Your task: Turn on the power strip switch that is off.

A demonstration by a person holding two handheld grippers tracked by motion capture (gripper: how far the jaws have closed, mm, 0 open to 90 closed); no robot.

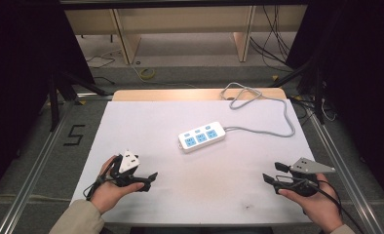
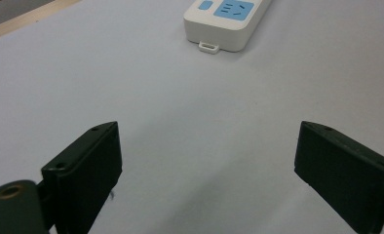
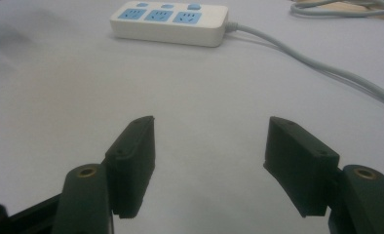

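At the left of the high view, the left hand-held gripper [image 1: 150,179] is held low over the near part of the counter [image 1: 146,122], which is covered by a white sheet. Its jaws are pointed toward the middle of the counter and are spread wide, with nothing between them. In the left gripper view the same gripper [image 2: 207,161] is seen with its two black jaws well apart over bare white surface, and the near end of the power strip [image 2: 226,22] is seen ahead of them, well clear of the jaws.

At the middle of the counter, the power strip [image 1: 201,137] is laid flat and turned at a slight angle, white with blue sockets facing up. It is touched by neither gripper. From its right end a grey cable [image 1: 273,127] is run across the right part of the counter and looped back near the far edge.

At the right, the right hand-held gripper [image 1: 273,173] is held low over the near right part of the counter, a grey three-cornered plate on top of it. Its jaws are spread wide and nothing is pinched. In the right gripper view the gripper [image 3: 209,146] is seen open over bare surface, with the power strip [image 3: 170,22] lying farther ahead and its cable [image 3: 326,68] trailing off to the right.
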